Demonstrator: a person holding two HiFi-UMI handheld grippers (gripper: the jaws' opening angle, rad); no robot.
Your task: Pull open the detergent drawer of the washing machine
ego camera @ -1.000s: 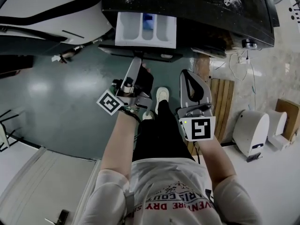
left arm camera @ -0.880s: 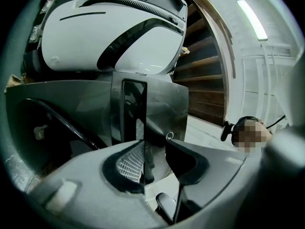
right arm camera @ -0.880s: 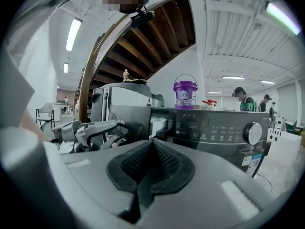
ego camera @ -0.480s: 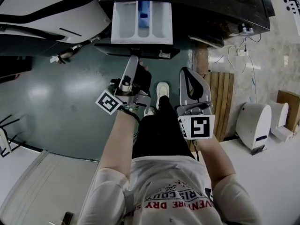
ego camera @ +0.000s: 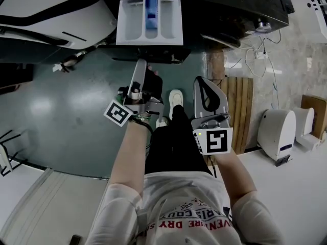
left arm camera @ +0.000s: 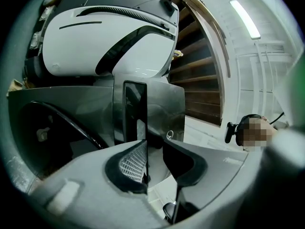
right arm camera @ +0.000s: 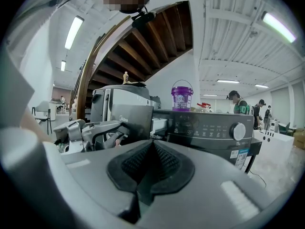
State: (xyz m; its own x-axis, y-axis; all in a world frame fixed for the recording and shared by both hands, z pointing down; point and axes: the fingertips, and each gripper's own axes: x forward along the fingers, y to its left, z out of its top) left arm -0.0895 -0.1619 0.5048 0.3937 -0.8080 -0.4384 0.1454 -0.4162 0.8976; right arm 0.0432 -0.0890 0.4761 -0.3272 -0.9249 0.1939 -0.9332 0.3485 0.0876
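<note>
Detergent drawer [ego camera: 149, 39] pulled out ahead of left gripper [ego camera: 141, 65], jaws parted, just narrowing, nothing between, right gripper [ego camera: 203, 80] clenched empty, green floor [ego camera: 61, 101] below.

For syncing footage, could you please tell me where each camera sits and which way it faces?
Head view: on the person's head, looking down at the pulled-out detergent drawer; arms, legs, left gripper, right gripper show.
Left gripper view: on the left gripper, facing the drawer's front; jaws apart, just closing, nothing between.
Right gripper view: on the right gripper, facing the washing machine's controls; jaws together.
Shared: all show the drawer.
</note>
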